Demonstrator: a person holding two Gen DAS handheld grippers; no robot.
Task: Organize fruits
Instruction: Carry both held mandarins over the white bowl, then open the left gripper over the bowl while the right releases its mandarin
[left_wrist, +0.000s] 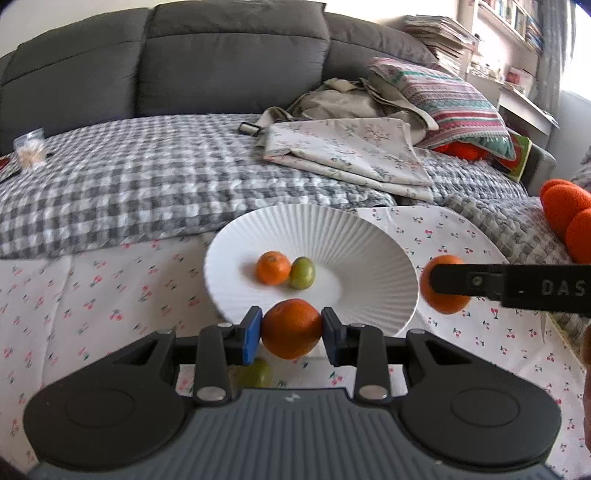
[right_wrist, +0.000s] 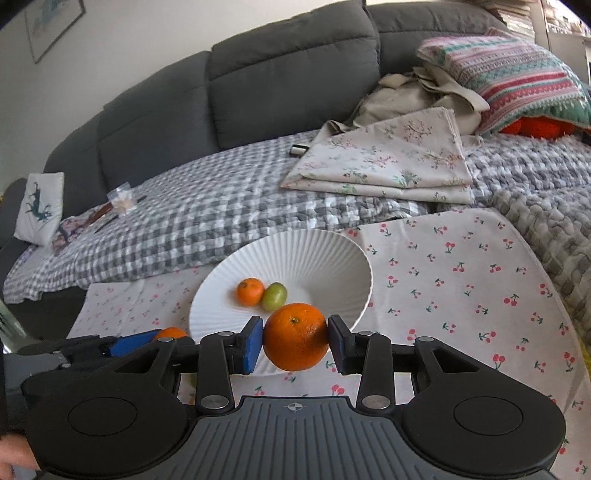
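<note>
A white ribbed plate (left_wrist: 354, 236) (right_wrist: 317, 251) sits on the cherry-print cloth and holds a small orange (left_wrist: 272, 267) (right_wrist: 250, 291) beside a green fruit (left_wrist: 302, 273) (right_wrist: 274, 296). My left gripper (left_wrist: 291, 330) is shut on an orange (left_wrist: 291, 328), held above the plate's near rim. My right gripper (right_wrist: 295, 339) is shut on another orange (right_wrist: 295, 336) near the plate's front edge; that orange also shows in the left wrist view (left_wrist: 443, 295). A second green fruit (left_wrist: 256, 373) lies on the cloth under my left gripper.
The cherry-print cloth (right_wrist: 461, 280) lies on a checked grey blanket (left_wrist: 129, 177) before a dark sofa (left_wrist: 184, 59). Folded floral fabric (right_wrist: 388, 162), a striped pillow (right_wrist: 517, 74) and an orange knobbly object (left_wrist: 569, 218) lie at the right.
</note>
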